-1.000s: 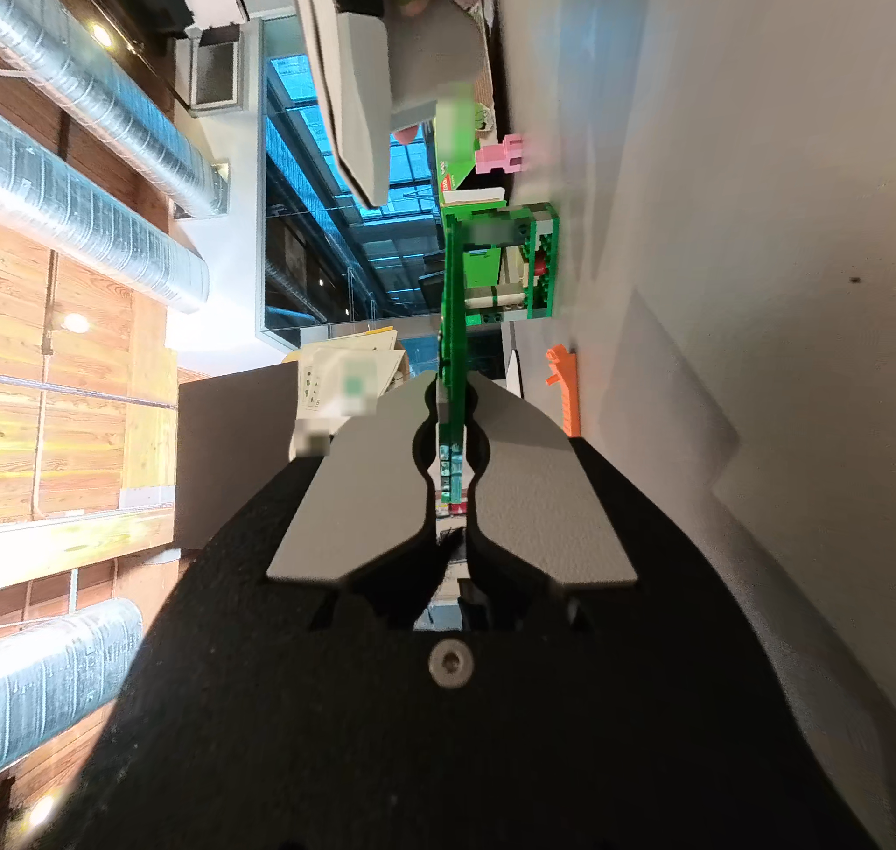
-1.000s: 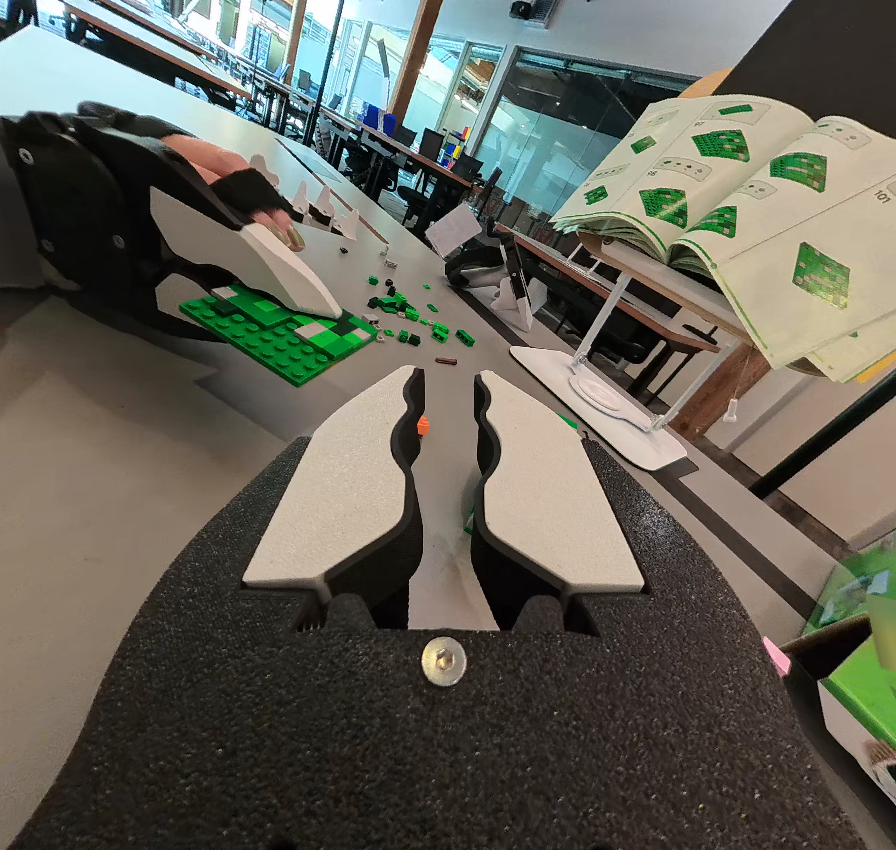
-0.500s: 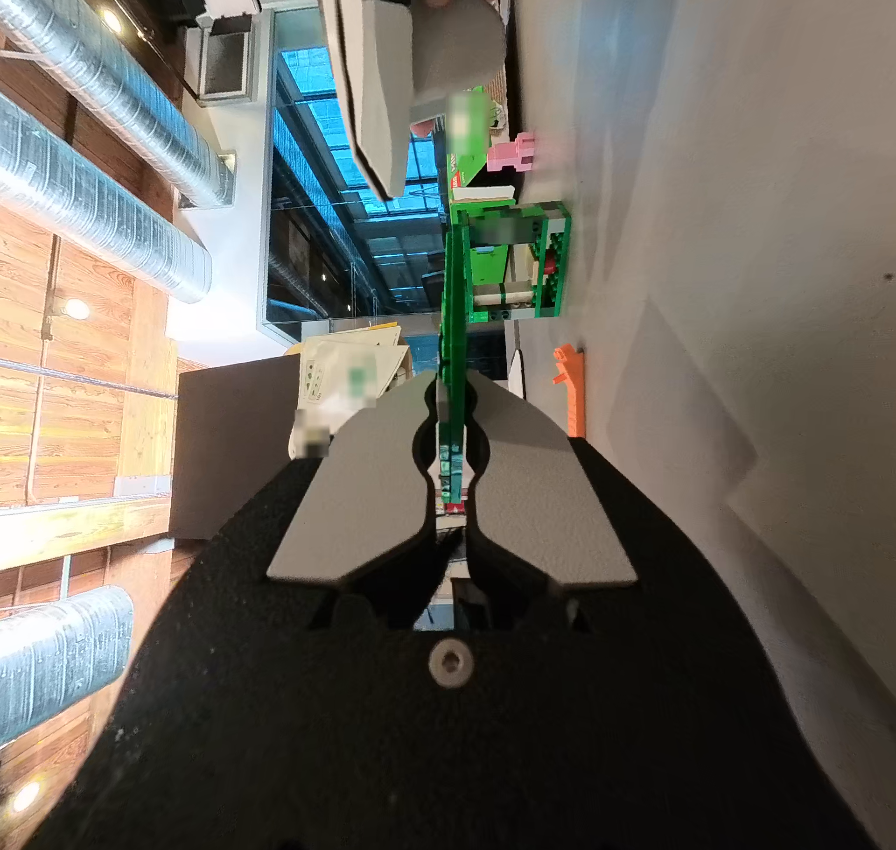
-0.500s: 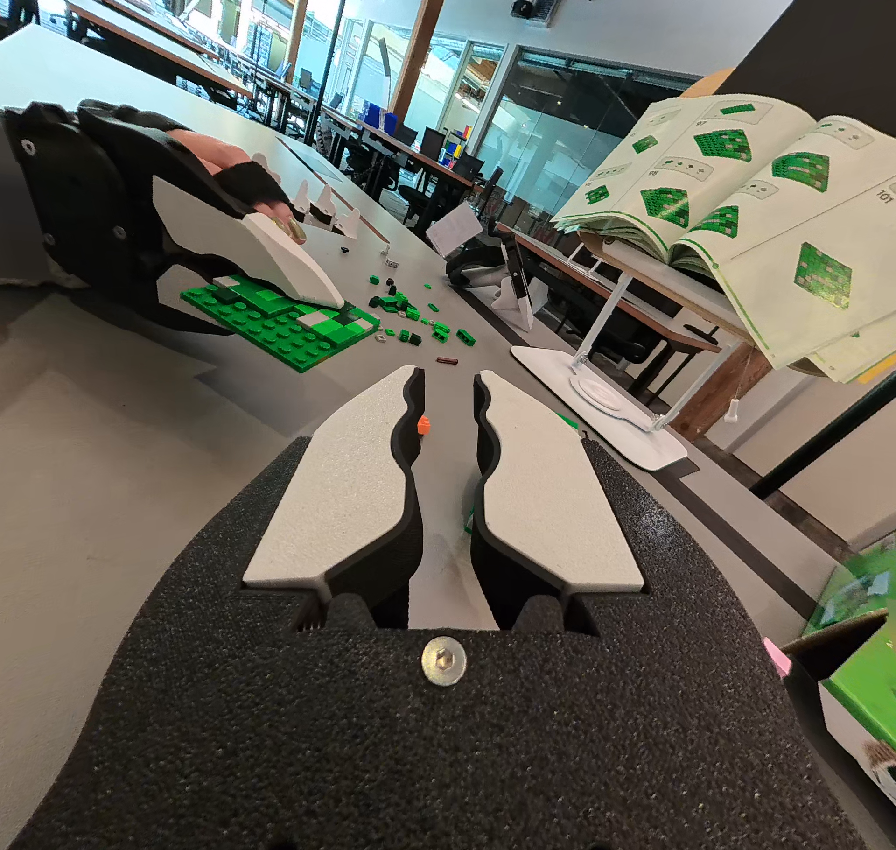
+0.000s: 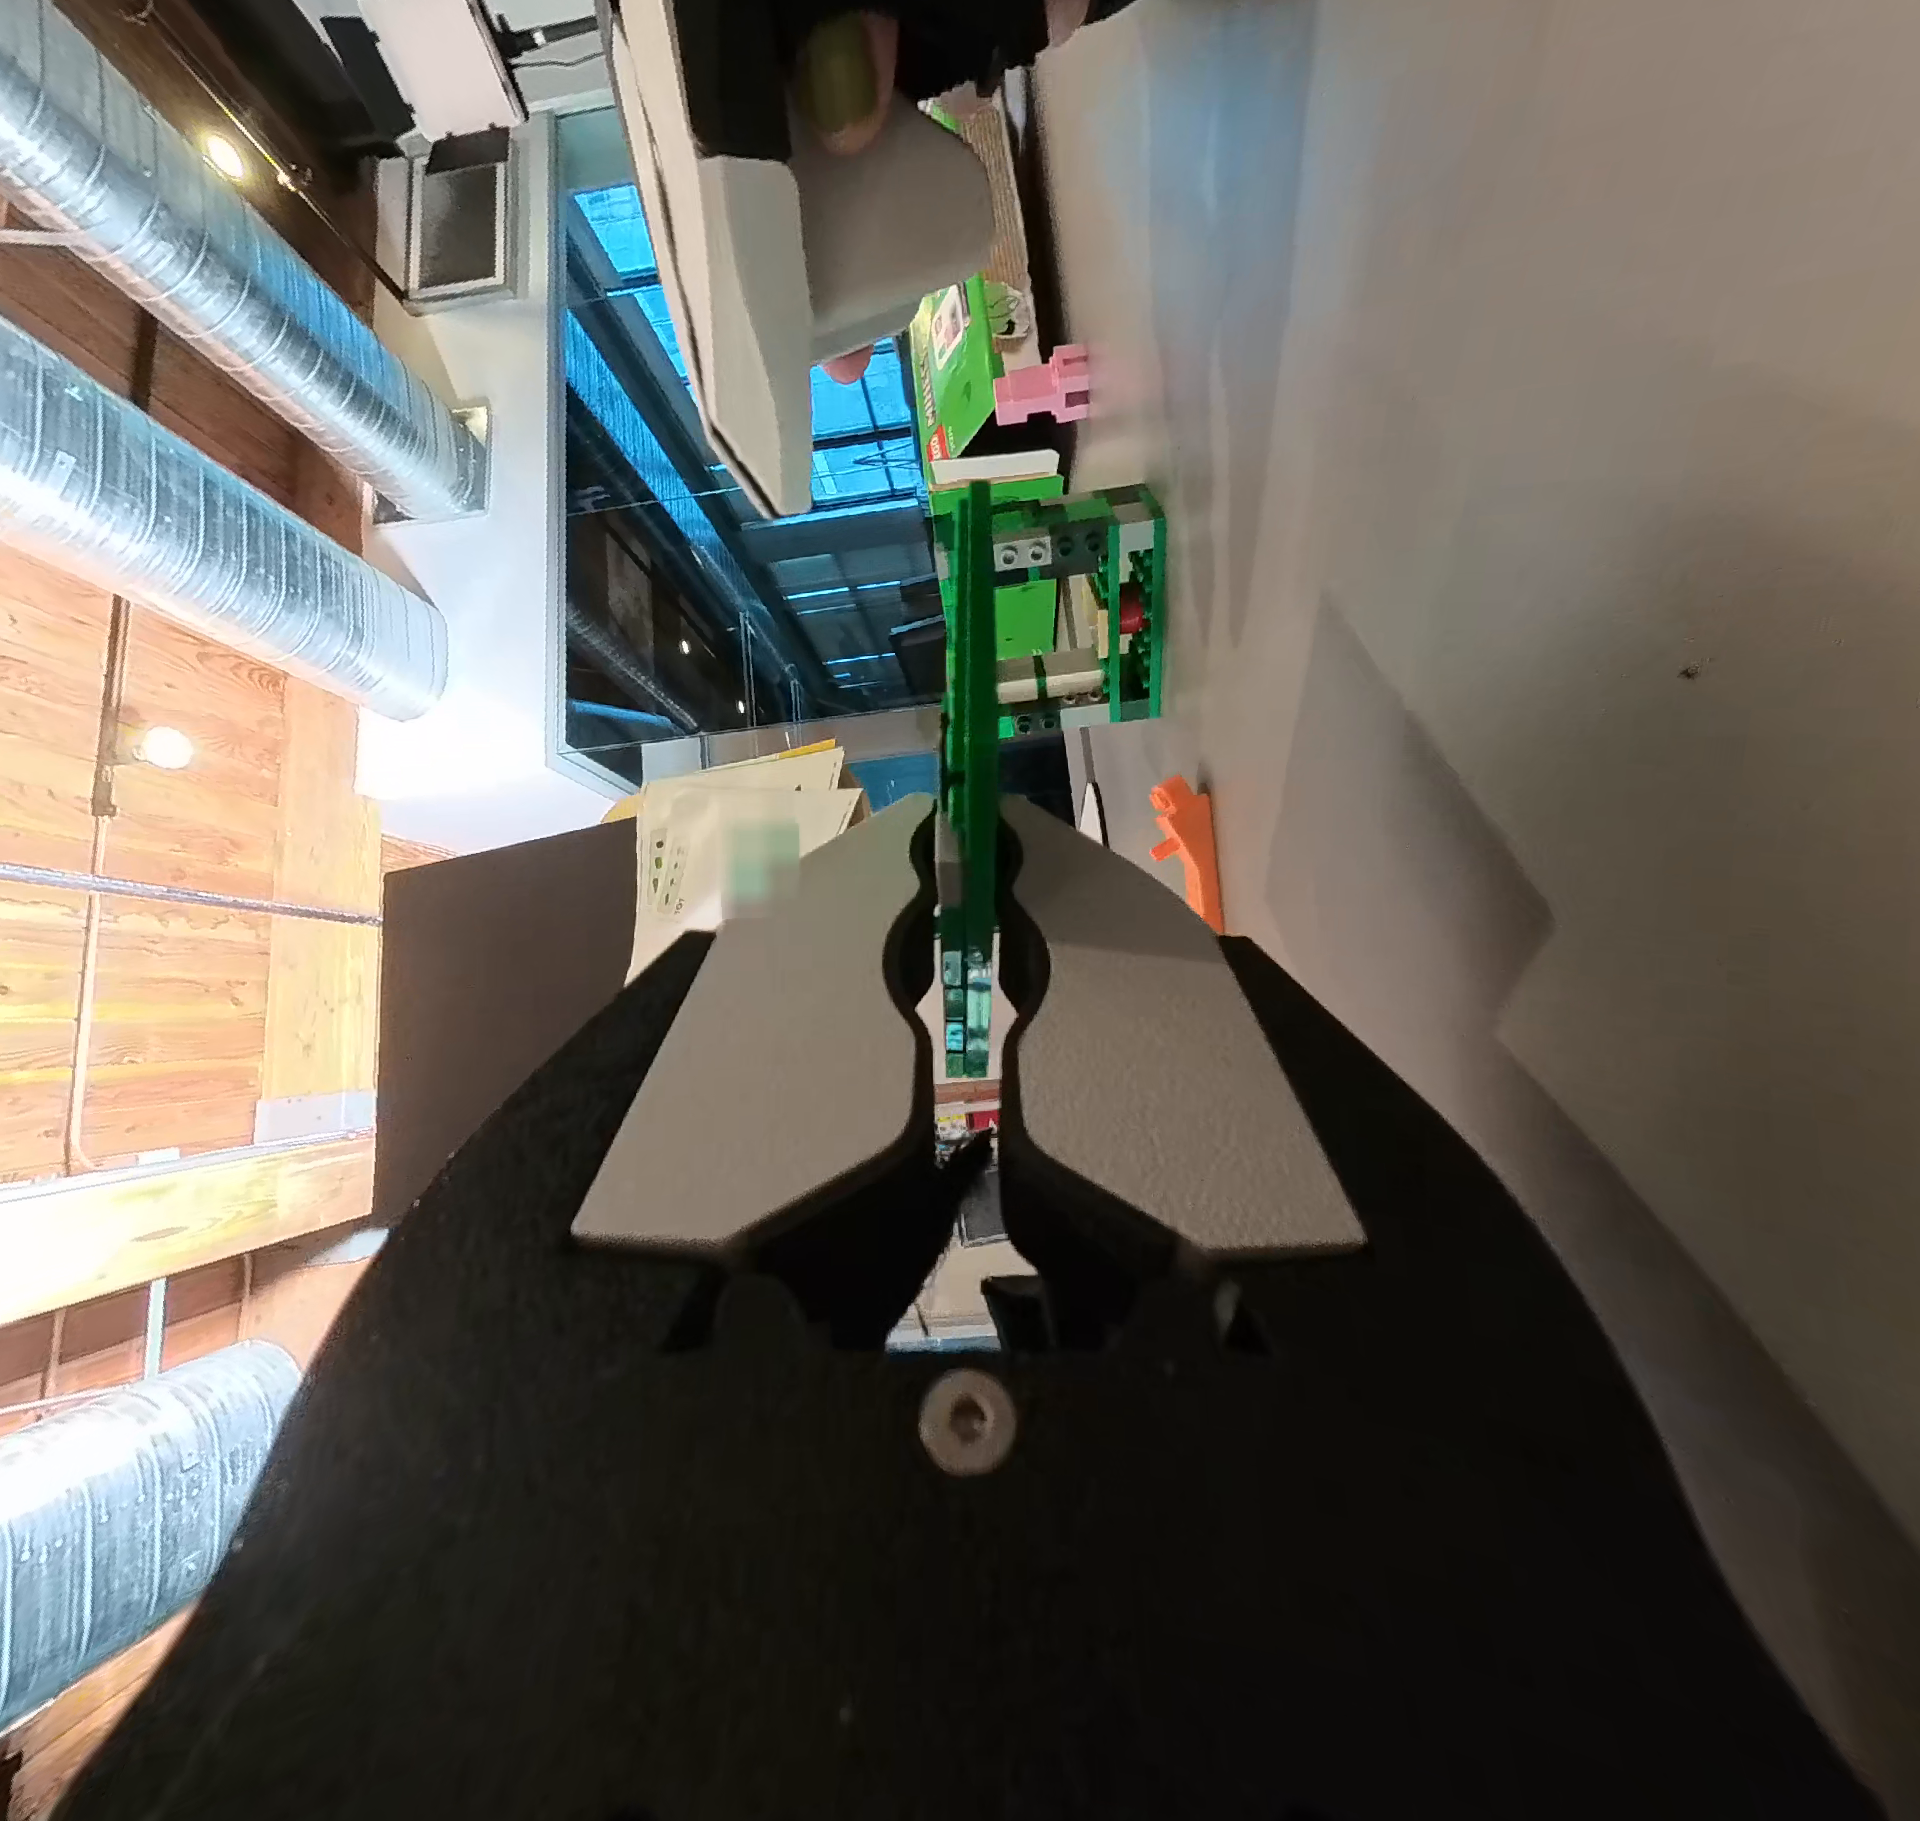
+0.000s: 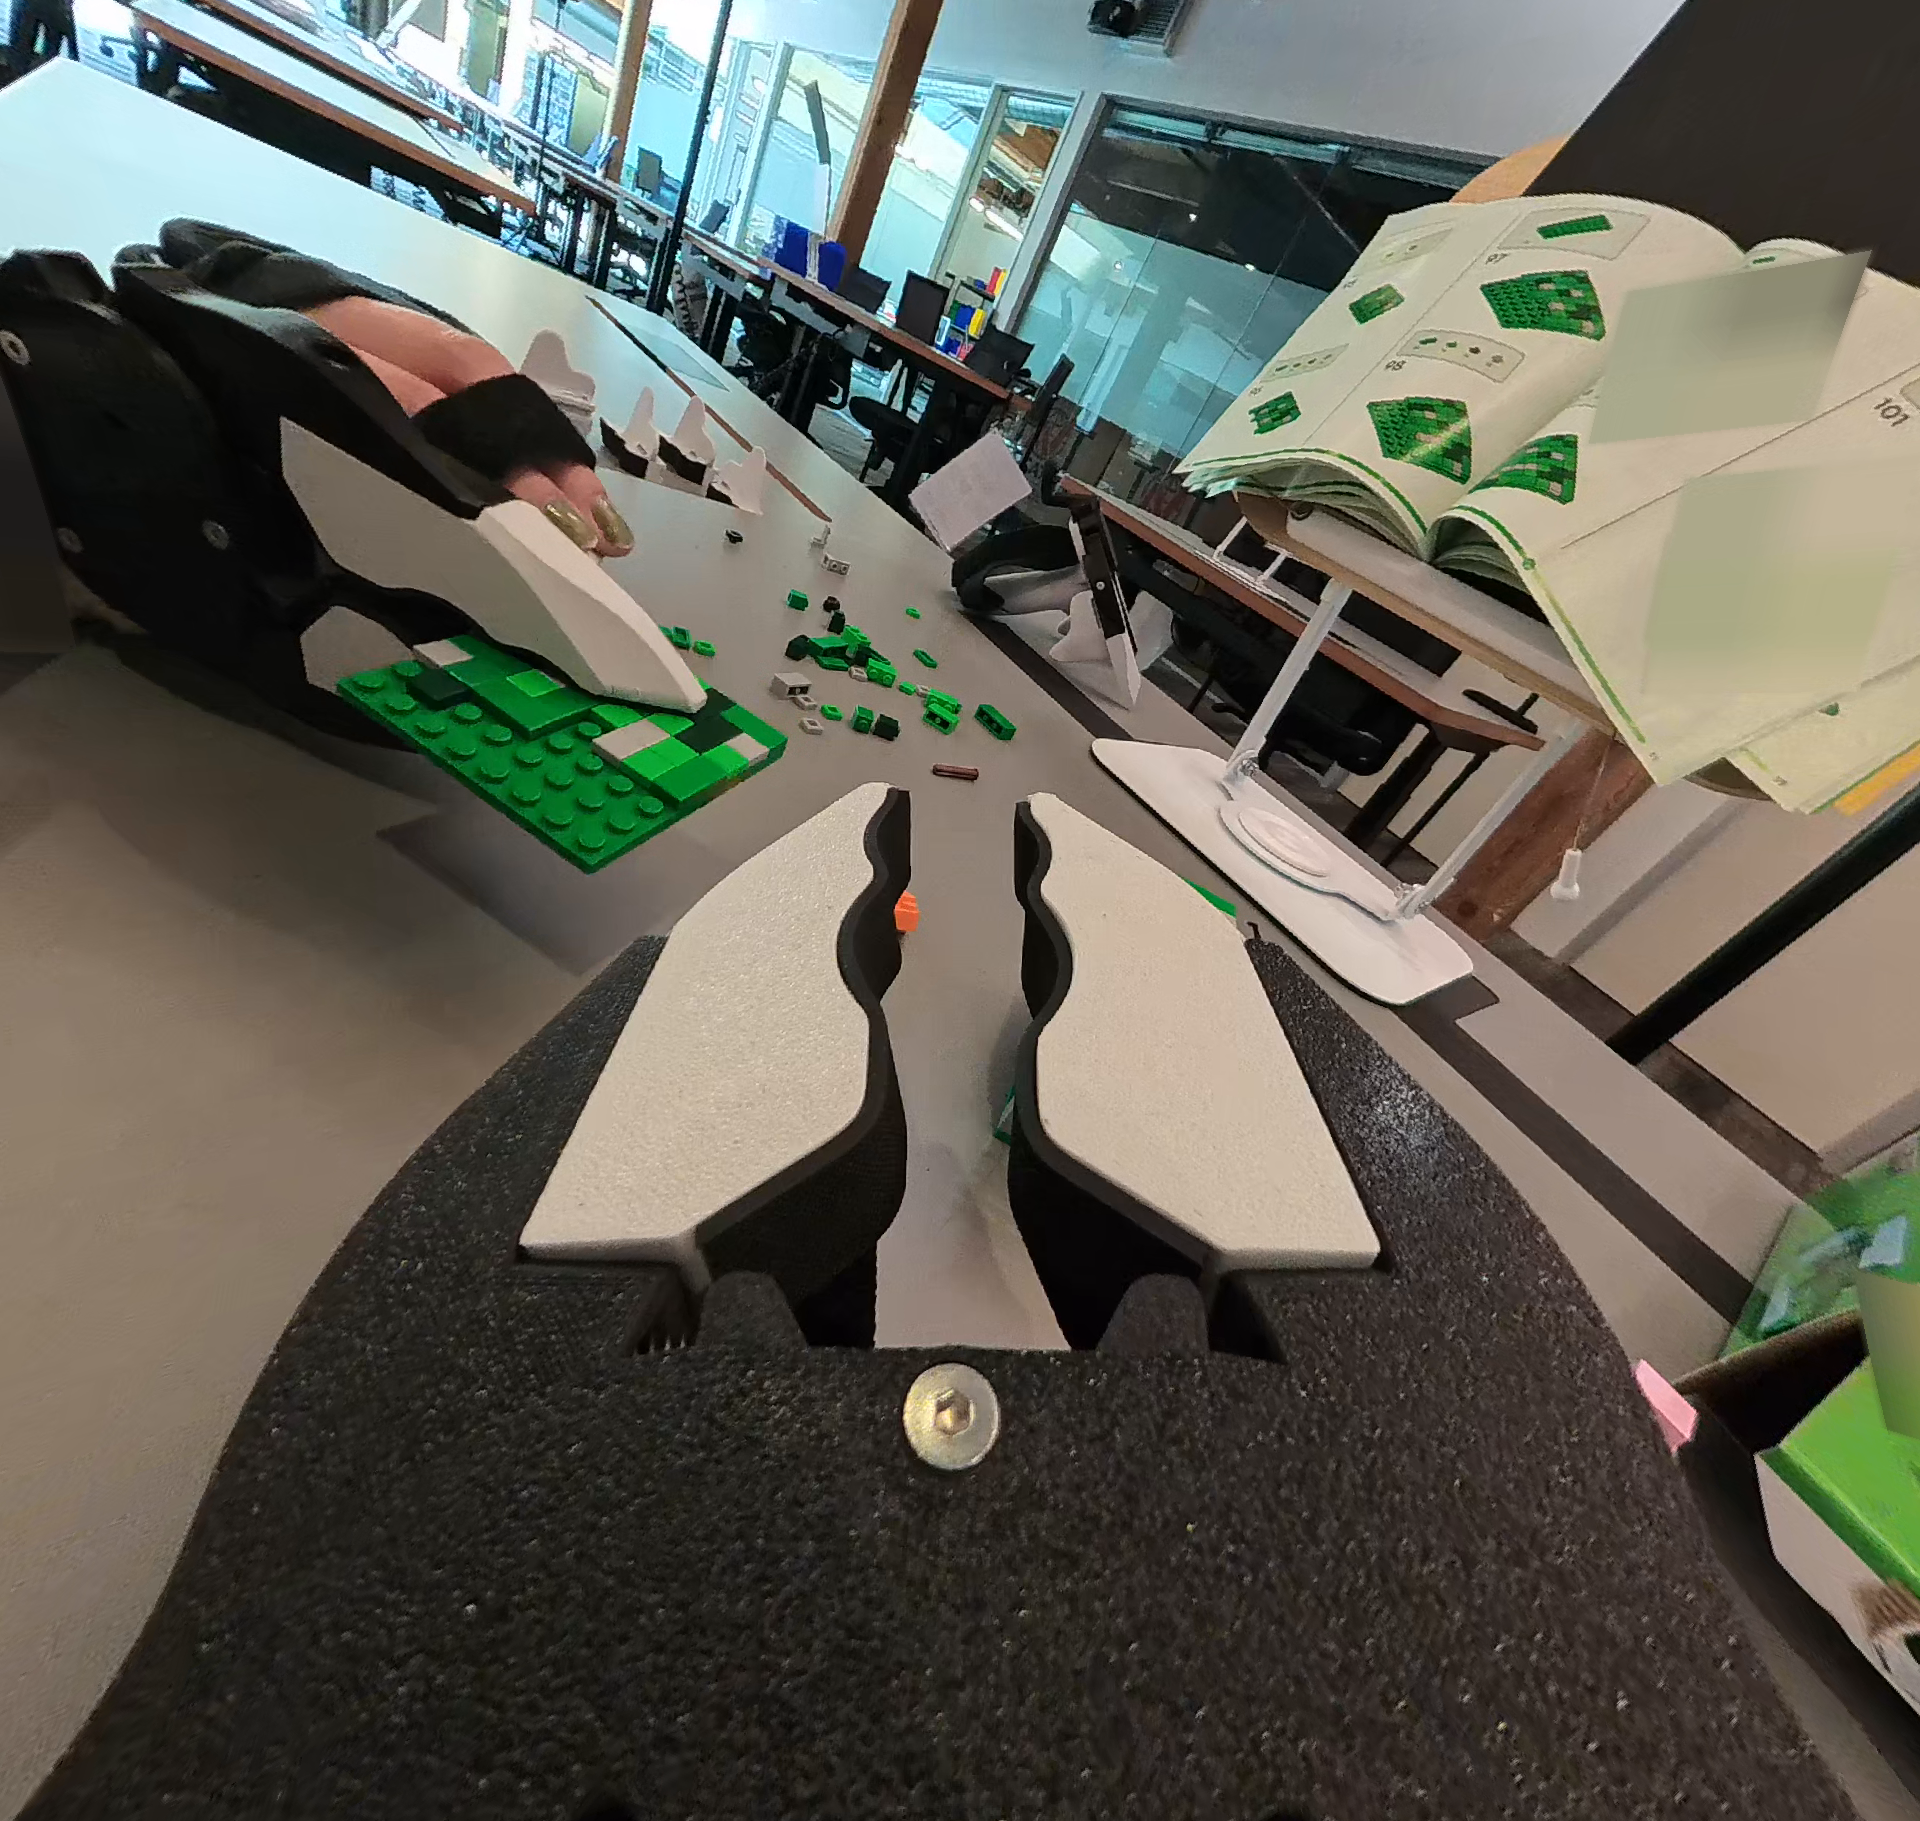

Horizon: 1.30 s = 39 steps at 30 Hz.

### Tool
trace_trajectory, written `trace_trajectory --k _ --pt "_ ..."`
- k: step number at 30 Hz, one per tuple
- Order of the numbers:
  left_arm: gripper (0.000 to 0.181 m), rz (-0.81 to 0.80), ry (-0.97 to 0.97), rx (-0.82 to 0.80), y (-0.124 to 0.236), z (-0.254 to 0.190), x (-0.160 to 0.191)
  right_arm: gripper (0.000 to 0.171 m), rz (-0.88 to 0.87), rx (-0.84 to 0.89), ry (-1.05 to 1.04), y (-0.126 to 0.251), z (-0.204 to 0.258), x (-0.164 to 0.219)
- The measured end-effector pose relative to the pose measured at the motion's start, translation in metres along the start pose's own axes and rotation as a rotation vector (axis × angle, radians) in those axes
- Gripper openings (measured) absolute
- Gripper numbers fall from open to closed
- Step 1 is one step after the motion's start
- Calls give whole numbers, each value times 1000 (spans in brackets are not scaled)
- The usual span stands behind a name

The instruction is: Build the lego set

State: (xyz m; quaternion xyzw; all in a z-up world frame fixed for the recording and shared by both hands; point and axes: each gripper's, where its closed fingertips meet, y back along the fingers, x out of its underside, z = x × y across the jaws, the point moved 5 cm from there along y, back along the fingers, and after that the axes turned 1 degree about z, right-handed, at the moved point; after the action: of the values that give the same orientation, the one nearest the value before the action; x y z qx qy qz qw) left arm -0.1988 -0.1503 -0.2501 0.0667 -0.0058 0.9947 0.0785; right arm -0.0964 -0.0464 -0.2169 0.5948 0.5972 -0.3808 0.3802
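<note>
My left gripper [image 5: 966, 826] is shut on the edge of a green baseplate [image 5: 968, 691], seen edge-on there. The right wrist view shows that gripper [image 6: 488, 566] holding the plate [image 6: 540, 763] just above the grey table [image 6: 208, 1044]. Green, grey and dark tiles cover the plate's far part. My right gripper [image 6: 961, 805] is open and empty, low over the table to the right of the plate. A small orange piece [image 6: 906, 909] lies on the table between its fingers. It also shows far off in the left wrist view [image 5: 769, 265], with a hand on it.
Several loose green, grey and black bricks [image 6: 883, 680] and a brown bar [image 6: 954, 772] lie beyond the plate. An open instruction booklet [image 6: 1558, 441] sits on a white stand [image 6: 1288, 867]. A green built block [image 5: 1081, 618], a pink figure [image 5: 1044, 395] and an orange tool [image 5: 1190, 852] stand nearby. A box [image 6: 1849, 1459] is at right.
The left gripper has shifted the green plate slightly, up and then back down. My right gripper has stayed where it was, still open.
</note>
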Motion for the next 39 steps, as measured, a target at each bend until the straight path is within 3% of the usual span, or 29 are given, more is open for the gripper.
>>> trace_trajectory --k 25,29,39 --pt "6 -7 -47 27 -1 -4 -2 18 0 -6 13 0 2 0" --pt "5 -19 -35 30 -2 -5 -6 8 1 -36 1 1 4 -1" --pt "6 -39 12 16 -3 -1 -9 6 9 -40 -6 0 5 0"
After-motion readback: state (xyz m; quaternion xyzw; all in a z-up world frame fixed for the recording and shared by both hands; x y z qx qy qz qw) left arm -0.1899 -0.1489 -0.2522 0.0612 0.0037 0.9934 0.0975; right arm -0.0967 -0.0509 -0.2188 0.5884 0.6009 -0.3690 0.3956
